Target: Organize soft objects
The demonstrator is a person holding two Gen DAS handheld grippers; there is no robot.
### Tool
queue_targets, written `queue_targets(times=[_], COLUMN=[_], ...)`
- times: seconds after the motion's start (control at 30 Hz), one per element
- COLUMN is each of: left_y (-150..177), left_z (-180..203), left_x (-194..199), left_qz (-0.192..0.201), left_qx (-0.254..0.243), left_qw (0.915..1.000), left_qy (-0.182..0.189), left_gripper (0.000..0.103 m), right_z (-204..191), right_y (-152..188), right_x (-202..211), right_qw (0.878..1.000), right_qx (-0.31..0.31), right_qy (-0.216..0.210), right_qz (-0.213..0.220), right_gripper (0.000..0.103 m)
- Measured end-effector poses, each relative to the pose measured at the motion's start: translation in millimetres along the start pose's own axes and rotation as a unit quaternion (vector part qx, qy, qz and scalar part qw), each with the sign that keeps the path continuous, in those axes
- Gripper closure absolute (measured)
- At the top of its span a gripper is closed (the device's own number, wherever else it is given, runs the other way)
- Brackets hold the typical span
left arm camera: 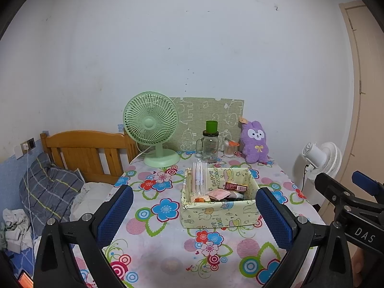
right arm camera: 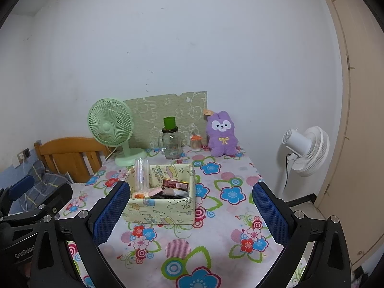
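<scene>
We hold both claws over the near edge of the surface (left arm camera: 153,247), and both are spread wide with nothing between the pads. Going left to right: the left claw (left arm camera: 194,212) faces the box; at its 11 o'clock stands the green fan (left arm camera: 151,124), at 12 o'clock the yellow fabric box (left arm camera: 217,212), and at 1 o'clock the purple plush rabbit (left arm camera: 255,142), the plain soft thing here, sitting upright against the wall beside the jar (left arm camera: 210,147). From the right claw (right arm camera: 190,212) the box lies at 11 o'clock and the rabbit near 12 o'clock, well apart from the box.

The rabbit propped at the back would fit either a tidy resting place or a toy waiting to be moved, so we cannot settle the step in hand. Any grasp on it would call for a long forward reach past the box and a gentle squeeze.

Readable writing: "HAPPY BIRTHDAY" on the box lining, "DAS" on the right claw's body, "GenRobo" on the left one's.
</scene>
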State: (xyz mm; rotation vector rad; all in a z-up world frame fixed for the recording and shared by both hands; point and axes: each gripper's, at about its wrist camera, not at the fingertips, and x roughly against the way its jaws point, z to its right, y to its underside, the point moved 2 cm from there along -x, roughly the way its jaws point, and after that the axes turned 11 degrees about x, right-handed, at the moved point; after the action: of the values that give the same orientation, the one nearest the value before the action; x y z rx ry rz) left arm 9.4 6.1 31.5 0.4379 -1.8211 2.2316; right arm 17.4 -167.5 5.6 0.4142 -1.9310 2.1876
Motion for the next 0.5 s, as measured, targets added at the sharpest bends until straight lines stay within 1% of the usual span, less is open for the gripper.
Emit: queue_targets(times=[0.5], left_y=[0.3], left_z=[0.0], left_x=[0.3], left_qz=[0.001], left_qx=[-0.001], left_qw=[1.0], left_qy=[-0.001], left_gripper=[0.0], right_z=[-0.3], right_y=[-0.2], right_x=[0.2], right_qw=[1.0], right_qx=[-0.001], right_qy=[-0.001], right_qz=[0.001], right_gripper=[0.0])
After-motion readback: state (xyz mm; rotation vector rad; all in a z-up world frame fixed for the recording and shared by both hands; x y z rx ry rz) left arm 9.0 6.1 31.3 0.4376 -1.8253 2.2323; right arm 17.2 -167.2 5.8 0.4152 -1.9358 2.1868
